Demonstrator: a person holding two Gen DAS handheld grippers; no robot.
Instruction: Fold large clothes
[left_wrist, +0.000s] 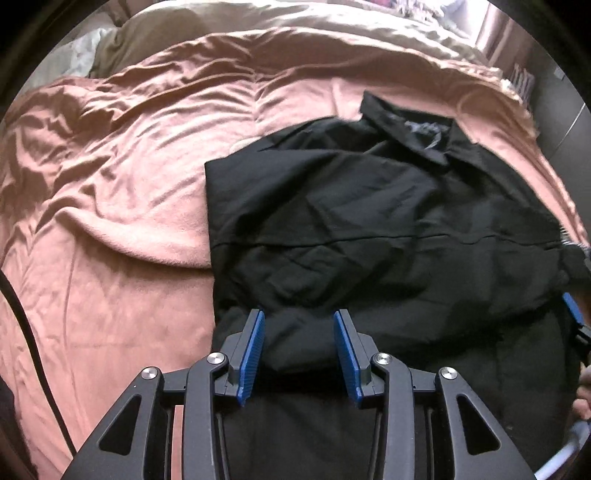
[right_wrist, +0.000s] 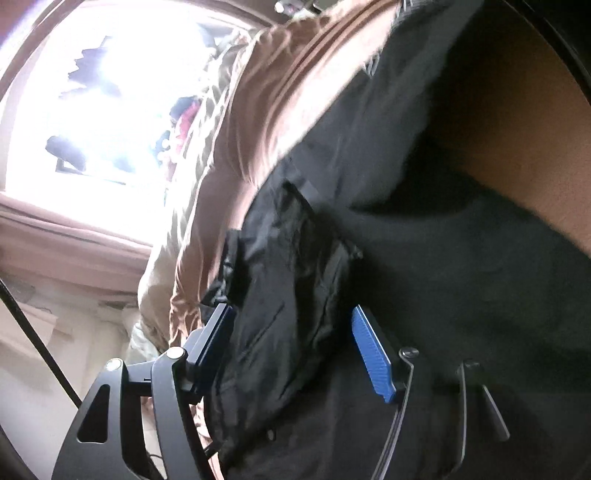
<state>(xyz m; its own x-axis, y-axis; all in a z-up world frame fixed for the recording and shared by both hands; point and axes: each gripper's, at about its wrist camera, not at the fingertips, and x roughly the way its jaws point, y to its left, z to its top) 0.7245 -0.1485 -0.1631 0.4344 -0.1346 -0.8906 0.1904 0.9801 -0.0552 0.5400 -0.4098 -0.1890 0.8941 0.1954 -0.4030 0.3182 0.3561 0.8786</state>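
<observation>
A large black garment with a collar (left_wrist: 369, 206) lies partly folded on a pink blanket (left_wrist: 110, 206) on a bed. My left gripper (left_wrist: 299, 321) is open above the garment's near edge, with a ridge of black cloth between its blue pads. My right gripper (right_wrist: 291, 314) is open, tilted, with a bunched fold of the black garment (right_wrist: 291, 266) lying between its fingers. The right gripper's blue pad (left_wrist: 572, 308) shows at the right edge of the left wrist view.
The pink blanket (right_wrist: 258, 110) is rumpled to the left of the garment. A beige duvet (left_wrist: 295, 22) and pillows lie at the bed's far end. A bright window (right_wrist: 110, 92) faces the right wrist view. A black cable (left_wrist: 29, 332) hangs at the left.
</observation>
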